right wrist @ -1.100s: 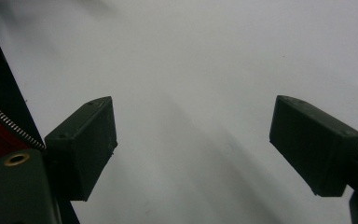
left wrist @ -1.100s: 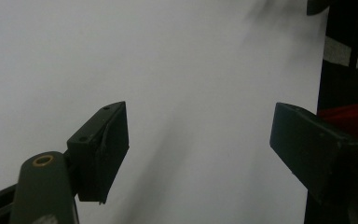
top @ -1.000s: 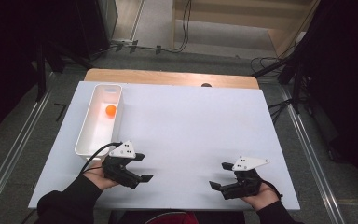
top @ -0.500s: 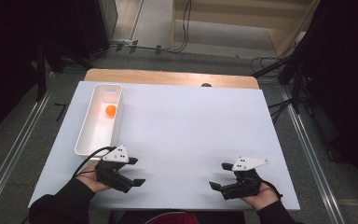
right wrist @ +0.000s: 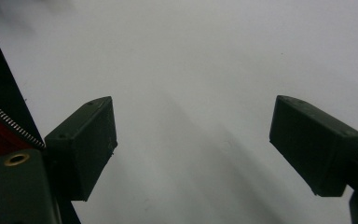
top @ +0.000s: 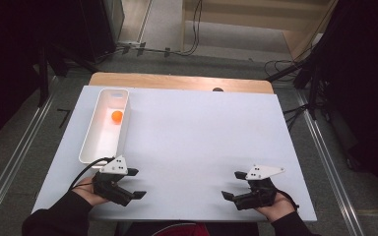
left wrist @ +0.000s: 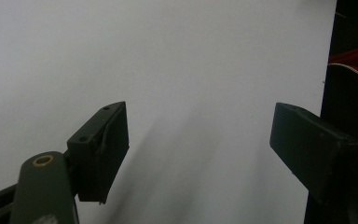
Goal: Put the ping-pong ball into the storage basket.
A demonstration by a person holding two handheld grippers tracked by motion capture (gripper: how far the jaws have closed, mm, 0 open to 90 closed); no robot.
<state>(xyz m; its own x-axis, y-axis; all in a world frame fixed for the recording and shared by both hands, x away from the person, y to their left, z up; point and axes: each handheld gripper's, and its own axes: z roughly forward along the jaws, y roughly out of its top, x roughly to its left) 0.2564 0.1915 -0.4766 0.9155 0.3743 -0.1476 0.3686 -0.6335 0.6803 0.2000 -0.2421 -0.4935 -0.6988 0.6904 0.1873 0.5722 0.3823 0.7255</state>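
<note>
High view: plain white tray [top: 89, 142] holds orange ball [top: 116, 116].

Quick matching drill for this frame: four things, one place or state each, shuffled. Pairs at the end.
Things:
1. small orange ball
2. long white plastic tray
3. left gripper
4. right gripper

Places or states:
A. near the table's front right corner, jaws open
B. lying inside the tray, toward its far end
C. along the left side of the white table
D. just in front of the tray's near end, jaws open and empty

Pairs: 1-B, 2-C, 3-D, 4-A
</note>
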